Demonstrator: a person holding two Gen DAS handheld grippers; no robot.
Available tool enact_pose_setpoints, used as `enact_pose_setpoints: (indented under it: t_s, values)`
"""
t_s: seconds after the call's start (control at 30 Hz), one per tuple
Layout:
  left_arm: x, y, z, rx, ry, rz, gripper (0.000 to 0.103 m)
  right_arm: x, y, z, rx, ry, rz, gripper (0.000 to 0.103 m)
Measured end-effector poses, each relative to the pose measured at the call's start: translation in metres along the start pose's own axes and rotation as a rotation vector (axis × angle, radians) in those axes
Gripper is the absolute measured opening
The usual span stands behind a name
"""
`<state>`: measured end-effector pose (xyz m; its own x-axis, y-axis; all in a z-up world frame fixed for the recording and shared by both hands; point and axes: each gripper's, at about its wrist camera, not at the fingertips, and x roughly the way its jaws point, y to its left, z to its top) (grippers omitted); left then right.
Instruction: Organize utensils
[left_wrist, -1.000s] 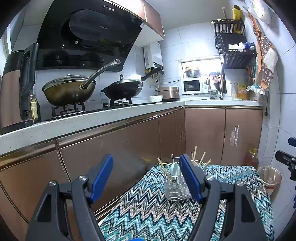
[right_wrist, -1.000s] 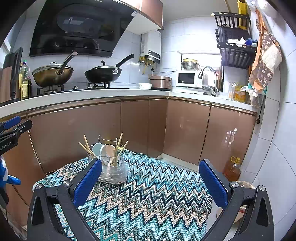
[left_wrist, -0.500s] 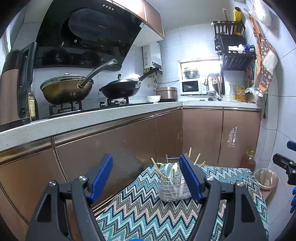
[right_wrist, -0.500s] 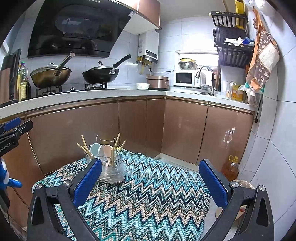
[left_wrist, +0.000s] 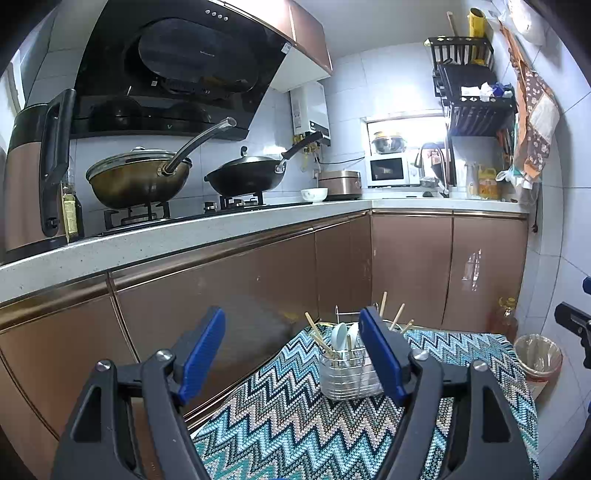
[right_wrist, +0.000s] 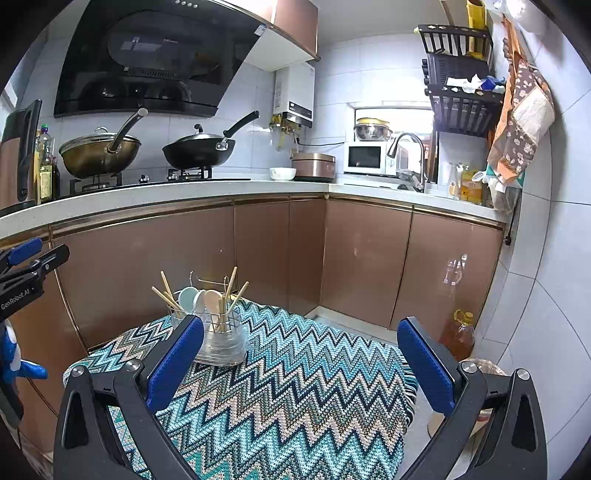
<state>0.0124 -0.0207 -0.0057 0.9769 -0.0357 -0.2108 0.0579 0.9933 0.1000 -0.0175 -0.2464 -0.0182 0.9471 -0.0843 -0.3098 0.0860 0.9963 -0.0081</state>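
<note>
Right wrist view: utensil caddy sits beyond the left finger of the right gripper (jaws wide, empty).

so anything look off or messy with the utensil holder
Nothing spilled or tipped. The holder stands upright on the cloth; only the chopsticks splay out at different angles around the spoons.

the zigzag cloth lies bare across its middle and right edge; only the utensil holder stands near its far left corner, close to the cabinet doors.
</note>
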Motion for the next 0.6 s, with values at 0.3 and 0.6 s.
enact_pose_setpoints:
  t_s: [0.3,0.6]
  values:
    - [0.0035,-0.0017,-0.0015,0.001,0.008,0.027,0.075,0.0003,-0.0045,0.0014,0.007,0.004,-0.008,0.103]
    - [0.0060,-0.0005,-0.0038,-0.006,0.019,0.018,0.076,0.0009,-0.0055,0.0013,0.007,0.005,-0.012,0.103]
